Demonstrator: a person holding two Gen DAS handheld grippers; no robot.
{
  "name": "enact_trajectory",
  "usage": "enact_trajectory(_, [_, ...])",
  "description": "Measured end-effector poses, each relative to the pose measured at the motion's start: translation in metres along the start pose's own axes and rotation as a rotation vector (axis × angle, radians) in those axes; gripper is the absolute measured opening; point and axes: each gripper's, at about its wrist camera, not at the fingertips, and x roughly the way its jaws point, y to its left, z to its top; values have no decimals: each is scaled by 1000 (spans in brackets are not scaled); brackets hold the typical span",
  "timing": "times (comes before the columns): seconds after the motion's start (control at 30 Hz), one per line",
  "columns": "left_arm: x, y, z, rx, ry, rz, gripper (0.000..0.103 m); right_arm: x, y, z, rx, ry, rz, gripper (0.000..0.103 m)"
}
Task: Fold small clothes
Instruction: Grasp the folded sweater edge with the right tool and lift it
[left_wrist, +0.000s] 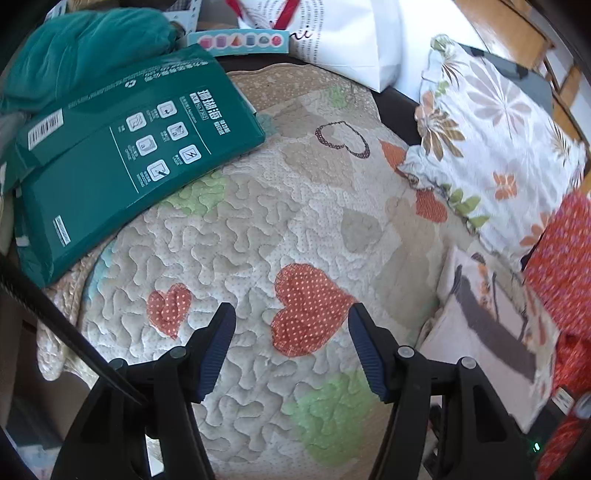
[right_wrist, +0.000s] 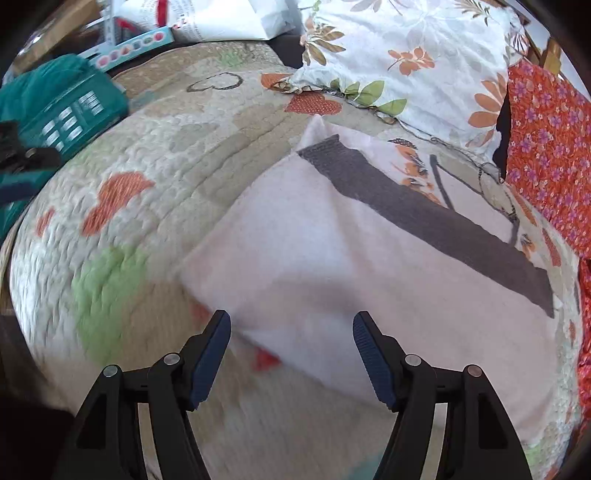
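Pale pink cloth lies folded on the quilt, both grippers spread and empty.

Soft and light by the look of it, the pink garment (right_wrist: 295, 258) with its dark grey band (right_wrist: 424, 214) sits just ahead of the right gripper (right_wrist: 291, 354), its near edge between and just beyond the two fingers (right_wrist: 210, 354), nothing pinched. It will likely sag and slide on the quilt (right_wrist: 122, 206) if lifted by one point (a thin knit, I would guess), so a corner or the folded near edge seems the best place to take hold. The left gripper (left_wrist: 291, 350) hangs over bare quilt with its fingers (left_wrist: 218, 350) apart, holding nothing; the garment (left_wrist: 491, 332) lies off to its right, beside the flowered pillow (left_wrist: 491, 122).
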Motion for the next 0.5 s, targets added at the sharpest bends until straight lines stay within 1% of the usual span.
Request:
enact_trajectory(0.07, [1,2,3,-27,5,-16,62,6,1,16,50,-14,8,73])
enact_trajectory(0.17, [3,2,5,-59,12,-36,63,16,8,39,91,-25,10,77])
enact_trajectory(0.27, [5,-1,4,-60,19,-41,63,35,25,58,74,-1,-86,77])
enact_trajectory(0.37, [6,-4,3,-40,23,-35,63,63,36,68,37,57,-233,77])
enact_trajectory(0.4, [7,-6,2,-35,25,-35,63,69,35,68,44,59,-264,76])
enact_trajectory(0.43, [7,-6,2,-32,28,-37,63,71,33,69,59,45,-278,75])
enact_trajectory(0.5, [9,-8,1,-26,37,-45,63,73,31,69,75,35,-285,61])
